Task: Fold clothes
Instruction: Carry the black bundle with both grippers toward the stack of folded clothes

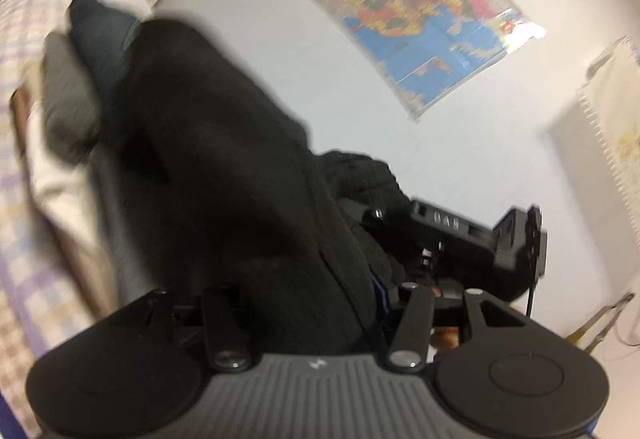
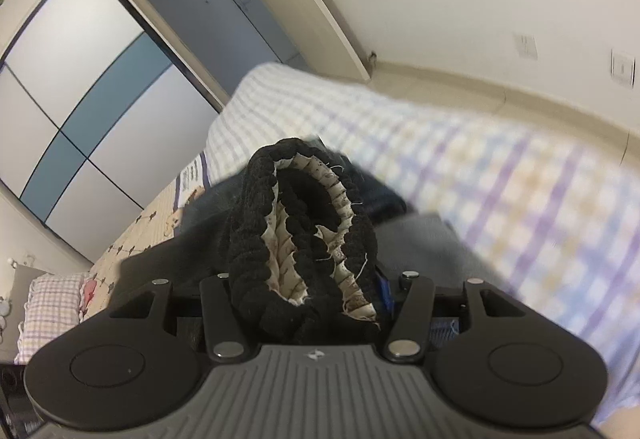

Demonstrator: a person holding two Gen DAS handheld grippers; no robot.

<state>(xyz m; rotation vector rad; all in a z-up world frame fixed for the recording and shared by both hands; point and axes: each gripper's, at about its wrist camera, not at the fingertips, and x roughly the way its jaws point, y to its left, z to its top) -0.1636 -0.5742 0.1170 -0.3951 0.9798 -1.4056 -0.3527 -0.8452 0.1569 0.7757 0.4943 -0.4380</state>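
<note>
As both jaws grip, garment (image 2: 304,239) hangs (black)

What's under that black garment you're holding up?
Under the black garment lies a checked bedsheet, with a grey cloth beside its lower edge. The garment hides whatever sits directly beneath it, and both grippers' fingertips.

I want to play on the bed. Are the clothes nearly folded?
Not yet. No folded pile shows anywhere. In hand: both claws, left and right, grip the black garment, lifted above the checked bed. Left: lay it flat and fold it, then the grey clothing beneath.
</note>
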